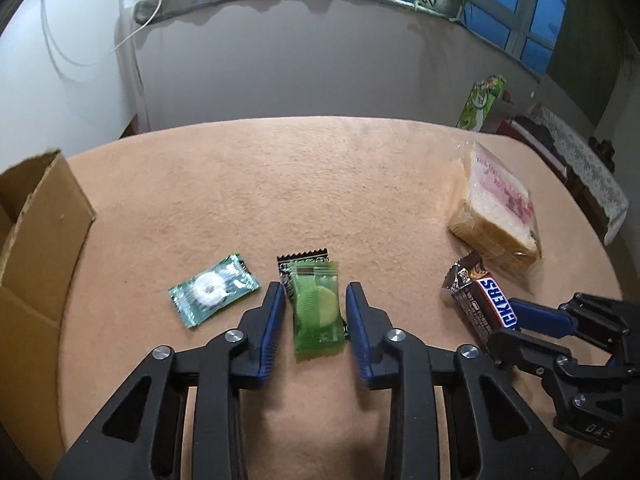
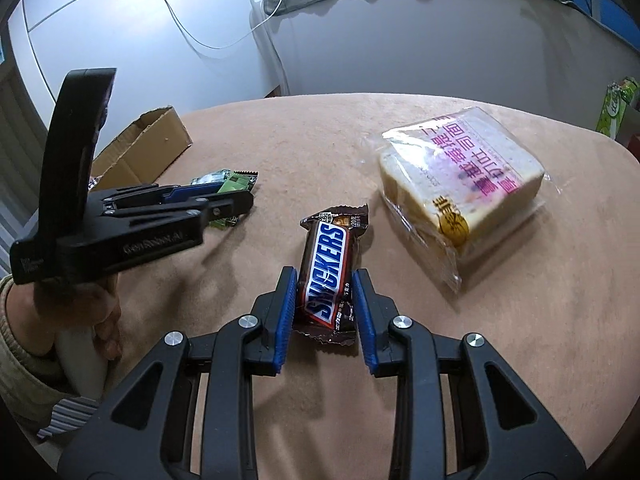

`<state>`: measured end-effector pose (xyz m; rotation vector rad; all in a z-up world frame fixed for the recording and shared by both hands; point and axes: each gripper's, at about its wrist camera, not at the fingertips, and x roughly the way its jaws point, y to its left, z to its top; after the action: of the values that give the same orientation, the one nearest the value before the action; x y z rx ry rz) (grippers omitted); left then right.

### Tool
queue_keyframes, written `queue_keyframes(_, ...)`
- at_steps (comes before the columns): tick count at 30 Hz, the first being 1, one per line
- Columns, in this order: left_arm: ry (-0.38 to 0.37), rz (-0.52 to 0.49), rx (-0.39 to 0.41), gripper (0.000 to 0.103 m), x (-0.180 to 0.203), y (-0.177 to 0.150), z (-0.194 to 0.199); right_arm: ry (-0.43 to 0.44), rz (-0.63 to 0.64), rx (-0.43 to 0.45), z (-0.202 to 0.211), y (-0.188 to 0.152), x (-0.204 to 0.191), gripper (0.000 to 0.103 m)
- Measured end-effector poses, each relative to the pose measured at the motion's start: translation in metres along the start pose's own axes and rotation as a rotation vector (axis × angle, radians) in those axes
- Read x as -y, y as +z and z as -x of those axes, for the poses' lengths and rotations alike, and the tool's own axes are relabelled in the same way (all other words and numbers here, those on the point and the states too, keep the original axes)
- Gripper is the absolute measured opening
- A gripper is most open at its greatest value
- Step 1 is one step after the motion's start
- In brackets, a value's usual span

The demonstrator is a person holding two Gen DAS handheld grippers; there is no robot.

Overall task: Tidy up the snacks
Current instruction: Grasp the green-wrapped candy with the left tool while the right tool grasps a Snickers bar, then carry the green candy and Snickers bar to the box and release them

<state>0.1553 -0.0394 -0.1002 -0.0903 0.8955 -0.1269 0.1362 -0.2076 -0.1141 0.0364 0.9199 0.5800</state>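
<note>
Tan felt covers the table, and I count five snacks on it — one green lime candy packet, one black sachet tucked under it, one teal mint wrapper, one brown Snickers bar, one clear-bagged sandwich bread. Left gripper is clamped on the lime packet; right gripper squeezes the Snickers bar. One cardboard box sits at the left edge.
</note>
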Motion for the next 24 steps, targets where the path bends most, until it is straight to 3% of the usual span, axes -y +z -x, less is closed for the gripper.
queue_keyframes(3, -0.013, 0.006, 0.002, 0.029, 0.000, -0.007, 0.004, 0.001, -0.006, 0.007, 0.003, -0.004, 0.002, 0.030)
queue_keyframes(4, -0.016, 0.007, 0.004, 0.023, -0.001, -0.010, 0.006, 0.001, -0.009, 0.008, 0.001, -0.002, 0.002, 0.030)
queue_keyframes(12, -0.056, 0.025, 0.030, 0.021, -0.005, -0.009, 0.012, -0.006, -0.018, 0.023, 0.006, -0.006, 0.000, 0.030)
queue_keyframes(24, -0.089, 0.047, 0.135, 0.021, -0.014, -0.026, 0.072, -0.011, -0.009, 0.097, 0.037, -0.006, -0.017, 0.030)
